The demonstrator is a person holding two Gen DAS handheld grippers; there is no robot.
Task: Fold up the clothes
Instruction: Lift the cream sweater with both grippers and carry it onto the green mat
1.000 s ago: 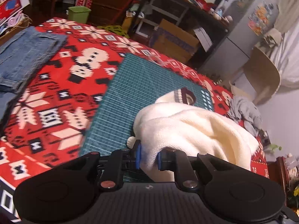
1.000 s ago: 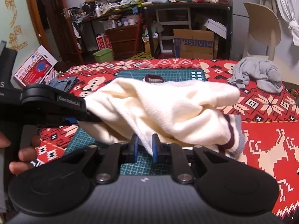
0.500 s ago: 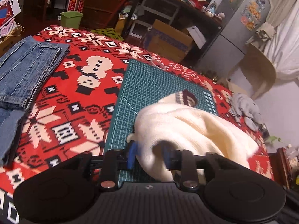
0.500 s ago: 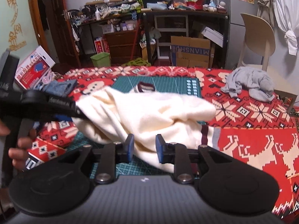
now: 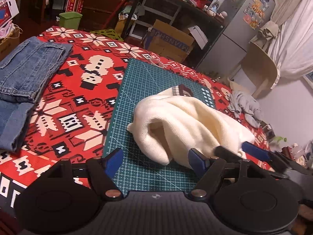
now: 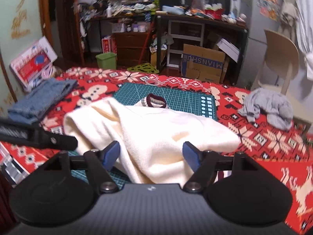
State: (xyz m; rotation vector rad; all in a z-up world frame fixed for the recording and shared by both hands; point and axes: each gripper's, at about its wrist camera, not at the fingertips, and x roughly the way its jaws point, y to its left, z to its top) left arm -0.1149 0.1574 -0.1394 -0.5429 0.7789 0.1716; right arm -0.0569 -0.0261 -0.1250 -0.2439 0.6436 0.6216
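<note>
Under the cream sweater (image 6: 156,129), the green mat (image 6: 176,96) is mostly hidden.

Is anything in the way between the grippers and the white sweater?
Nothing visible is. The cream sweater lies on the green mat, right in front of the opening left hand-held gripper and between the opening fingers of the right hand-held gripper.
</note>
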